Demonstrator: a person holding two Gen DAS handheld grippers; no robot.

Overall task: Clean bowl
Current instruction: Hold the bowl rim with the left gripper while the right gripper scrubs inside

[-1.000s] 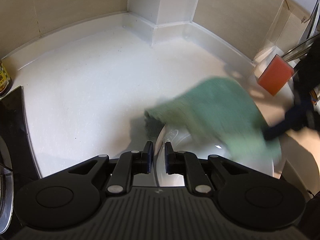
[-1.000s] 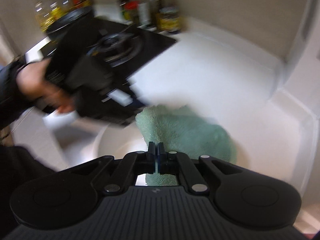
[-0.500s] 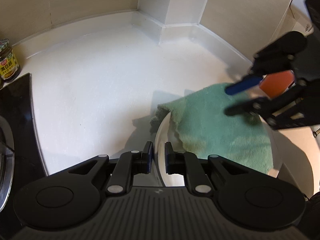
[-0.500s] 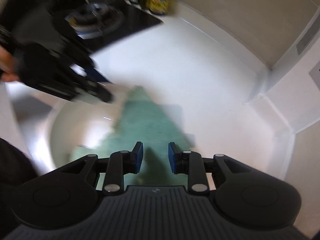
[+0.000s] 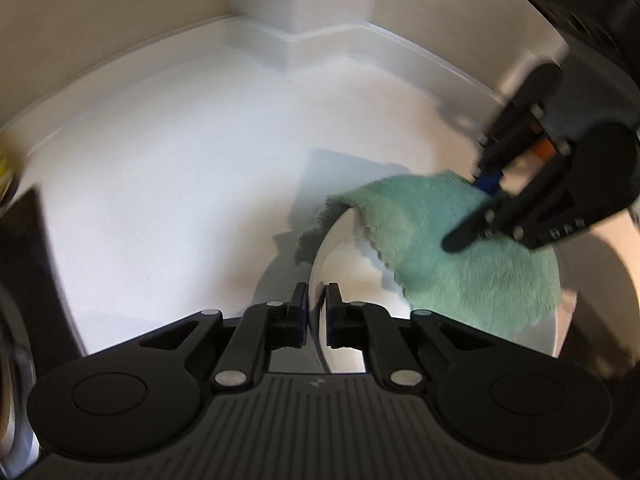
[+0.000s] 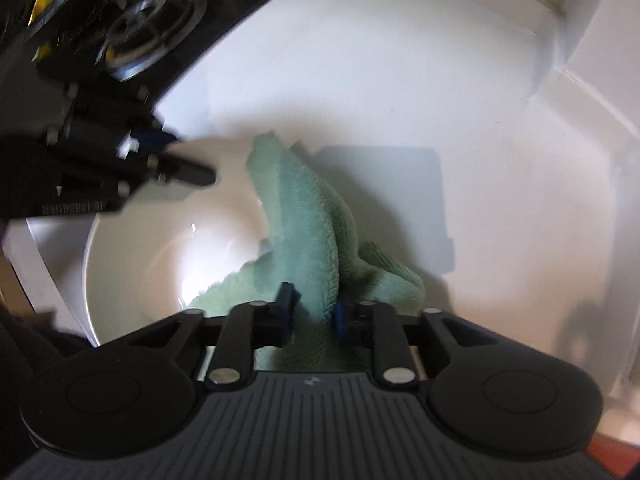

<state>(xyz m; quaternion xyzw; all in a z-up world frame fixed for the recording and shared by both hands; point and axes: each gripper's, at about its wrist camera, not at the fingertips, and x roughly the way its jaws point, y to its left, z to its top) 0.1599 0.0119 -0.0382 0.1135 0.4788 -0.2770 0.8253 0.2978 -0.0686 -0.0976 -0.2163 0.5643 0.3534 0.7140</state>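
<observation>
Here, right gripper closing around green cloth.

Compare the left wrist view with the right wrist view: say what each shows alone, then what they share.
Left wrist only: the left gripper clamped on the bowl's rim, and an orange object behind the right gripper.

Right wrist only: the stove burner and the bowl's full inside.

Both: the white bowl, the green cloth draped over its rim, the right gripper closing around it, and the white counter.

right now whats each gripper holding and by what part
The left gripper is shut on the white bowl's rim. The right gripper is closing around a raised fold of the green cloth draped over the bowl.
</observation>
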